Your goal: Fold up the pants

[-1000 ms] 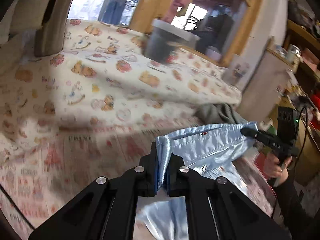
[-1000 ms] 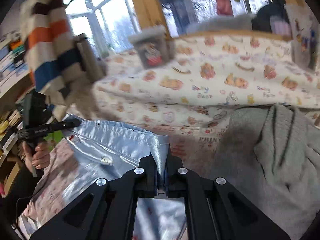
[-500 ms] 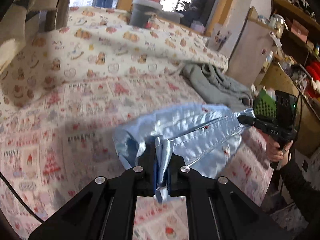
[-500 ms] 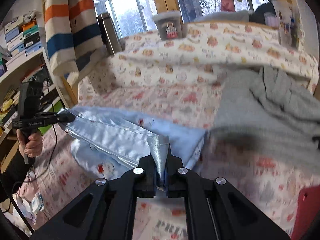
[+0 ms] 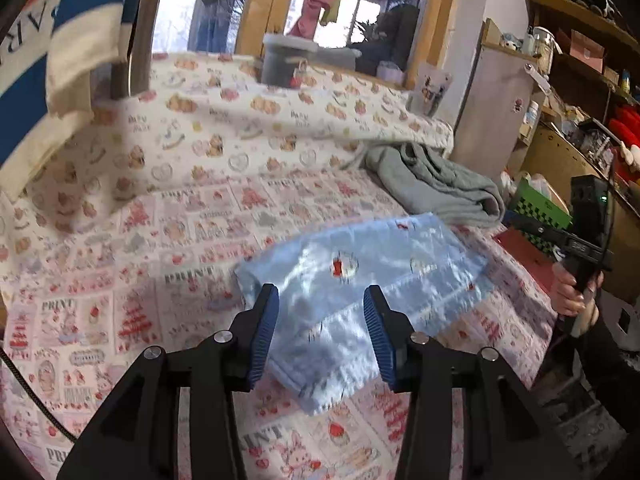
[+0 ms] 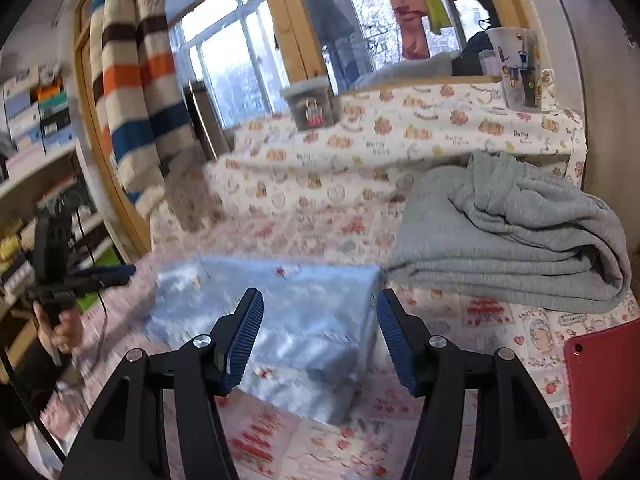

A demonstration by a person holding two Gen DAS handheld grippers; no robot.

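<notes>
The light blue shiny pants [image 5: 360, 280] lie folded in a flat bundle on the patterned bedspread [image 5: 160, 240]. They also show in the right wrist view [image 6: 288, 320]. My left gripper [image 5: 320, 320] is open and empty, just above the pants' near edge. My right gripper [image 6: 318, 328] is open and empty, just above the pants from the other side. The right gripper also shows at the right edge of the left wrist view [image 5: 528, 230], and the left gripper at the left of the right wrist view [image 6: 116, 272].
A folded grey garment [image 6: 512, 240] lies right beside the pants; it also shows in the left wrist view [image 5: 436, 184]. A red flat object [image 6: 600, 392] lies at the bed's right edge. A striped towel [image 6: 136, 92] hangs at the left. Containers [image 6: 312, 108] stand on the raised ledge behind.
Both grippers held the pants' waistband, laid the pants down onto the bed in a fold, then opened and let go. The pants now lie loose on the bedspread.
</notes>
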